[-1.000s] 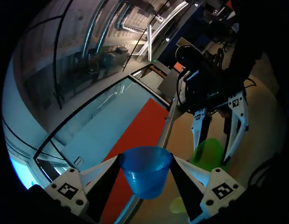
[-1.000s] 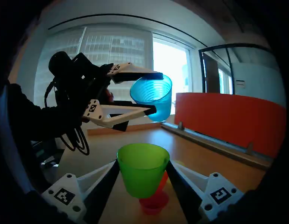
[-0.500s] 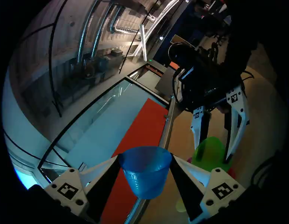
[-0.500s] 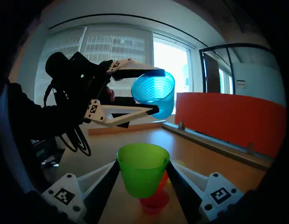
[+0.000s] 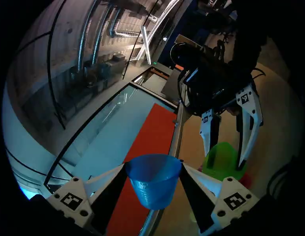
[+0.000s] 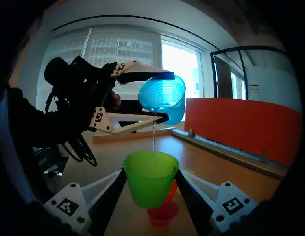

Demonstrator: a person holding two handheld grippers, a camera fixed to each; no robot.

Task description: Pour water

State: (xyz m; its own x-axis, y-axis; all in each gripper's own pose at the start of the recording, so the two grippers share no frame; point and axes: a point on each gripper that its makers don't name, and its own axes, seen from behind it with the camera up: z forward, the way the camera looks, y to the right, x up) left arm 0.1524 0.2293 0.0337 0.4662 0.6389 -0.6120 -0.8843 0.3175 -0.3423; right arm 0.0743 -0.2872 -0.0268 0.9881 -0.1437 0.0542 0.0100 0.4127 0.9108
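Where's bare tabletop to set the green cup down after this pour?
Bare table between the green cup and the rail below the red divider, and farther back under the blue cup. Crowded directly below the green cup: red cup, yellow thing.

Translucent blue cup, ribbed inside, is tipped nearly on its side w/ mouth facing cam, up above the upright lime-green cup, & a thin water stream falls from its lower rim into the green one's open mouth.
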